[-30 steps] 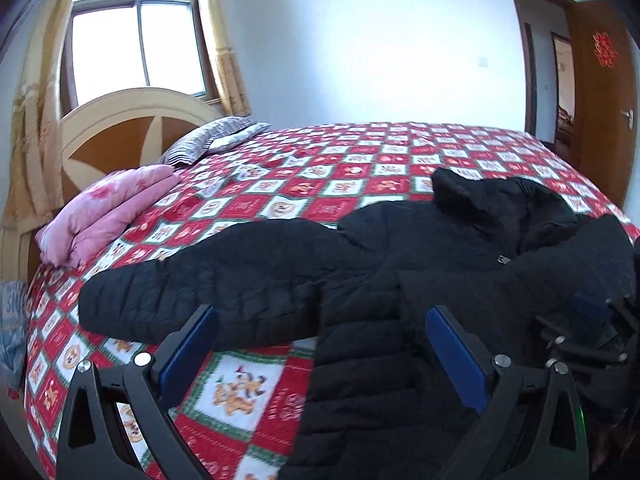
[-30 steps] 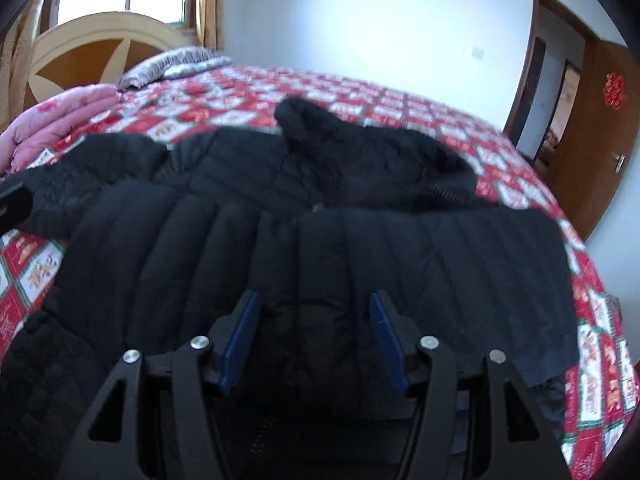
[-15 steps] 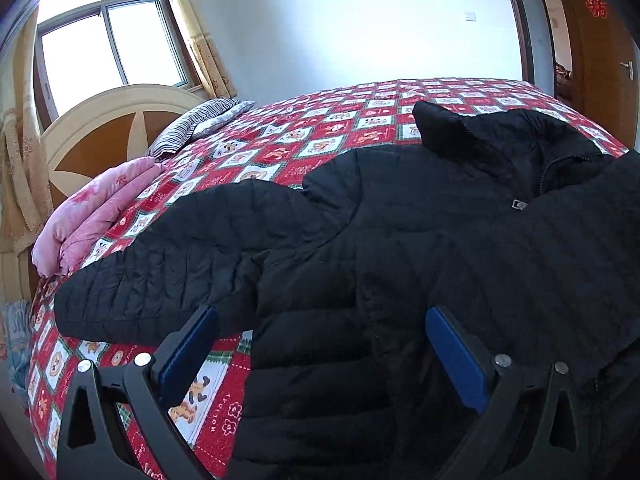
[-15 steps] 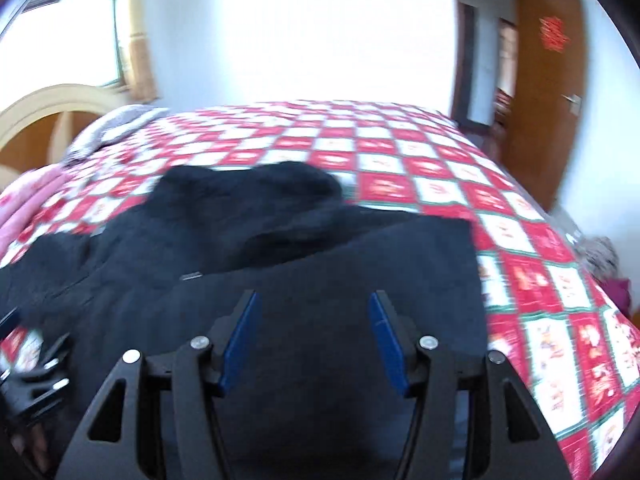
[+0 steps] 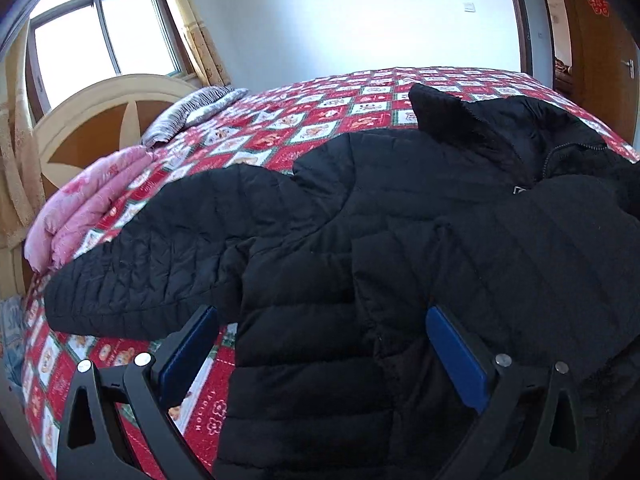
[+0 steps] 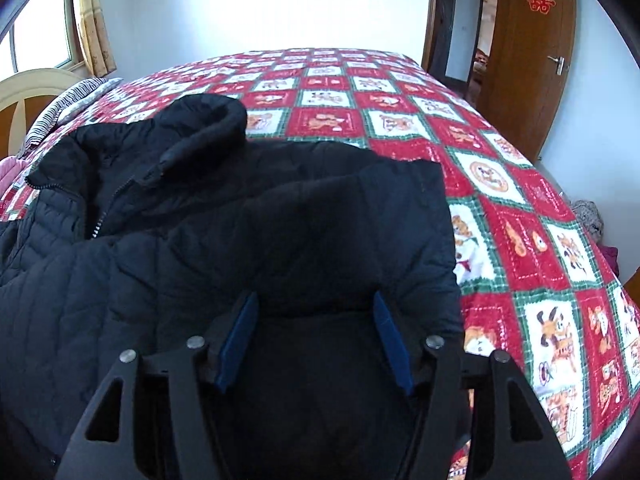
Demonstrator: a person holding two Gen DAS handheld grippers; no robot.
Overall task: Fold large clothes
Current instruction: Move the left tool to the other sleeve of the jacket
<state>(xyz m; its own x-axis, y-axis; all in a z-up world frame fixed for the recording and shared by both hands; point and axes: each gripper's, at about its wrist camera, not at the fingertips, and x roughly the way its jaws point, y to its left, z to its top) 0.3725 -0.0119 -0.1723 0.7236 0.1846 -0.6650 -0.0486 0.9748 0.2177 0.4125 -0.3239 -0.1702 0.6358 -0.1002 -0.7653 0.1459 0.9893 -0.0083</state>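
Jacket (image 5: 400, 232) – black, quilted, puffy – lay spread on the bed's red-and-white patchwork cover (image 6: 500, 184), collar (image 6: 200, 124) toward the far side, zip part open at the neck. One sleeve (image 5: 152, 260) stretched out flat toward the headboard end; the other sleeve (image 6: 360, 216) lay folded in over the chest, cuff edge near the collar.

Around it: folded pink quilt (image 5: 88, 204) near the wooden headboard (image 5: 100, 120), striped pillow (image 5: 188, 112) just beyond it, both apart from the jacket. Window (image 5: 104, 44) w/ curtain (image 5: 200, 36) behind the headboard. Brown door (image 6: 528, 60) w/ red paper cut-out stood open at the far right. Some cloth in a heap (image 6: 592, 220) beyond the bed's right edge, too small to tell what. Nothing lay on top of the jacket or between it and either gripper.

Left gripper (image 5: 320, 344) hung over the jacket's side near the armpit, jaws spread wide – one blue pad over bare cover, the other over the jacket body, pads not pressing on cloth.

Right gripper (image 6: 316, 336) sat over the folded-in sleeve, tilted down at it. Its jaws had just been opening a bit; black fabric showed between the pads, but I couldn't tell if they pinched it or only hovered above.
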